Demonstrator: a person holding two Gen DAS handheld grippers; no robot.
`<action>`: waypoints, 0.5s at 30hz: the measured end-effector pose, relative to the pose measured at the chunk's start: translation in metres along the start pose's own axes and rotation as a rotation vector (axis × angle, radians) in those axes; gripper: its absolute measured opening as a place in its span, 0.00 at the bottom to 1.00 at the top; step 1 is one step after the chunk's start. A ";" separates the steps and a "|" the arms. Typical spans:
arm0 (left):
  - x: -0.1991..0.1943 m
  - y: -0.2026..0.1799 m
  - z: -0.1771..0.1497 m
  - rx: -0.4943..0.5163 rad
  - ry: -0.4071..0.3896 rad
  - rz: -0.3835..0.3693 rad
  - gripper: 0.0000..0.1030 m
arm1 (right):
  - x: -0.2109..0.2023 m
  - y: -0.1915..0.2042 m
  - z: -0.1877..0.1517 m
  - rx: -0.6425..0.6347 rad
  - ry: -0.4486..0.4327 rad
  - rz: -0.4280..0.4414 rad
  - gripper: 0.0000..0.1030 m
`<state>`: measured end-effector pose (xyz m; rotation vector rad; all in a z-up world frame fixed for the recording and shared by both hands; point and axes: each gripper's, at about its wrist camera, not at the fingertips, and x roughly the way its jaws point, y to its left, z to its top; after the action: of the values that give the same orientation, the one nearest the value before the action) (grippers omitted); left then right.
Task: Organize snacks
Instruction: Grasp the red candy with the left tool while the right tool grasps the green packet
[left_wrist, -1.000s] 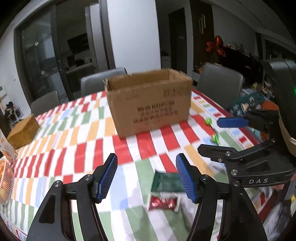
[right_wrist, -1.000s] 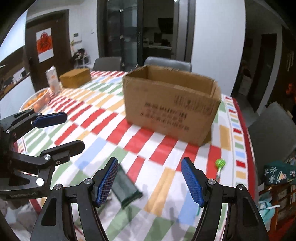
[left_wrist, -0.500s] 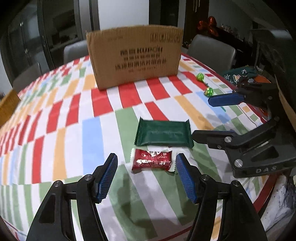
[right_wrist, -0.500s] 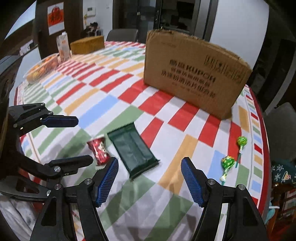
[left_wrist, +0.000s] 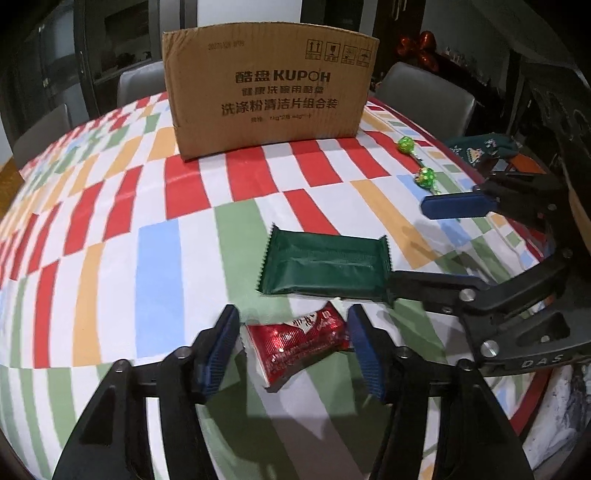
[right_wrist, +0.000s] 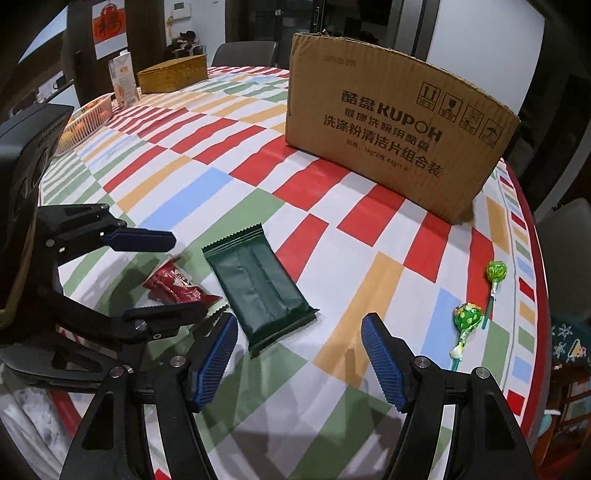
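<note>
A: Where is the left gripper (left_wrist: 291, 345)?

B: Low over the near edge of the tabletop (left_wrist: 177, 258), its jaws spread wide with the red candy wrapper (left_wrist: 298, 339) lying between the blue pads. One corner of the wrapper looks to be just at the right pad; I cannot tell whether it touches. It has hold of nothing.

A: And the right gripper (right_wrist: 297, 354)?

B: Also wide open and empty. The near end of the dark green snack packet (right_wrist: 258, 286) lies between its fingers, closer to the left pad. In the left wrist view that gripper (left_wrist: 417, 243) comes in from the right, its lower finger reaching to the packet's right end.

A: How do the snacks lie?

B: The green packet (left_wrist: 325, 266) is flat on the checked cloth, just beyond the red wrapper. In the right wrist view the red wrapper (right_wrist: 177, 286) sits just left of the packet, between the left gripper's (right_wrist: 171, 275) two fingers. Two green lollipops (right_wrist: 476, 306) lie well apart from these, toward the right edge.

A: The box?

B: The cardboard box (left_wrist: 267, 86) marked KUPOH stands upright farther back on the tabletop. A woven box (right_wrist: 171, 72), a carton (right_wrist: 123, 79) and a white basket (right_wrist: 86, 120) stand at the far left.
</note>
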<state>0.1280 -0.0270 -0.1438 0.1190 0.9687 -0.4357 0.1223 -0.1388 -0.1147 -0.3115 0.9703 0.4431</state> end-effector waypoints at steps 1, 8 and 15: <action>0.000 0.000 0.000 -0.003 0.000 -0.005 0.51 | 0.001 0.000 0.000 -0.002 0.001 0.004 0.69; -0.007 0.000 -0.005 -0.015 -0.021 -0.022 0.32 | 0.005 0.004 0.003 -0.017 0.010 0.029 0.69; -0.021 0.006 -0.002 -0.060 -0.037 -0.034 0.21 | 0.013 0.011 0.010 -0.051 0.030 0.069 0.69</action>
<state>0.1186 -0.0142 -0.1287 0.0397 0.9478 -0.4384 0.1305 -0.1216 -0.1208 -0.3326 1.0024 0.5283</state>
